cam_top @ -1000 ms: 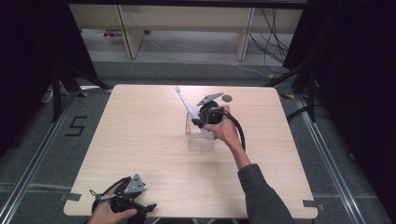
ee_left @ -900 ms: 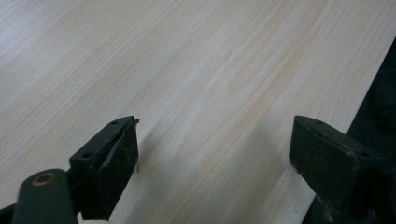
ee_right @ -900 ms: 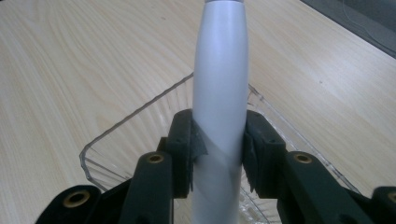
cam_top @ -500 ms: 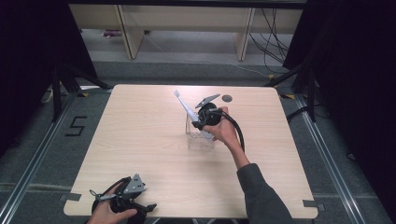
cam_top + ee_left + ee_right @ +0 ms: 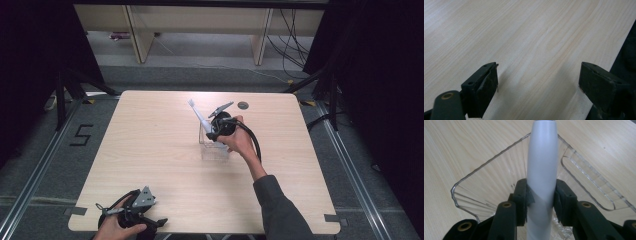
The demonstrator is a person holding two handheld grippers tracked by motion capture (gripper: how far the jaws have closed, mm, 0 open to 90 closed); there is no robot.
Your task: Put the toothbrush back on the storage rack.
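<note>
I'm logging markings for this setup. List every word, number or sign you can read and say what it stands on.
"5": black mark on the grey floor left of the table, high view.
No print is visible on the white toothbrush, the clear plastic holder, the left gripper or the right gripper.

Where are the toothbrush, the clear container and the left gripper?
toothbrush (image 5: 541,165): right gripper view, white handle between the jaws.
clear container (image 5: 486,185): right gripper view, ribbed inner wall.
left gripper (image 5: 539,77): left gripper view, midway between open fingertips.
</note>
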